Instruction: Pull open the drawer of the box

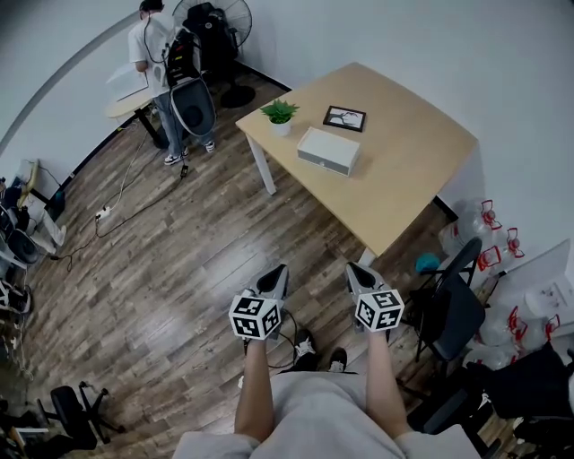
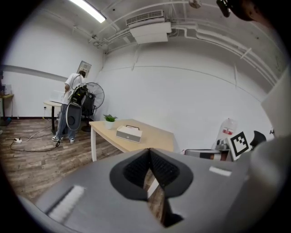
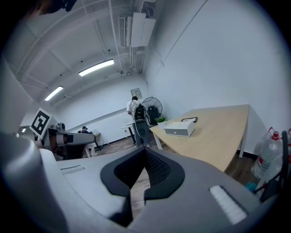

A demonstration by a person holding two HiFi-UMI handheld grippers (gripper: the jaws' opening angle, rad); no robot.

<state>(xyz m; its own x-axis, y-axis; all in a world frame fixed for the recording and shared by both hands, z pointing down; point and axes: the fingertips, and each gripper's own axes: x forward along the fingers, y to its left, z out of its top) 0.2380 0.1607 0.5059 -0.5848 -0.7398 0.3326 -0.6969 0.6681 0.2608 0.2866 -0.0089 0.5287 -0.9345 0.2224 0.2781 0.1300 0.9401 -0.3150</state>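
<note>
The white box (image 1: 327, 150) lies on the light wooden table (image 1: 421, 170), its drawer front with a small handle facing the table's near-left edge; the drawer is closed. The left gripper view has the box (image 2: 129, 133) far ahead, and in the right gripper view the box (image 3: 179, 129) is also well beyond the jaws. My left gripper (image 1: 279, 270) and right gripper (image 1: 352, 268) are held side by side over the floor, well short of the table. Both are shut with nothing between the jaws.
A potted plant (image 1: 280, 114) and a picture frame (image 1: 344, 117) stand behind the box. A person (image 1: 151, 43) stands at a desk far left, by an office chair (image 1: 193, 106) and a fan (image 1: 222, 20). A black chair (image 1: 453, 309) and water bottles (image 1: 491, 235) are on the right.
</note>
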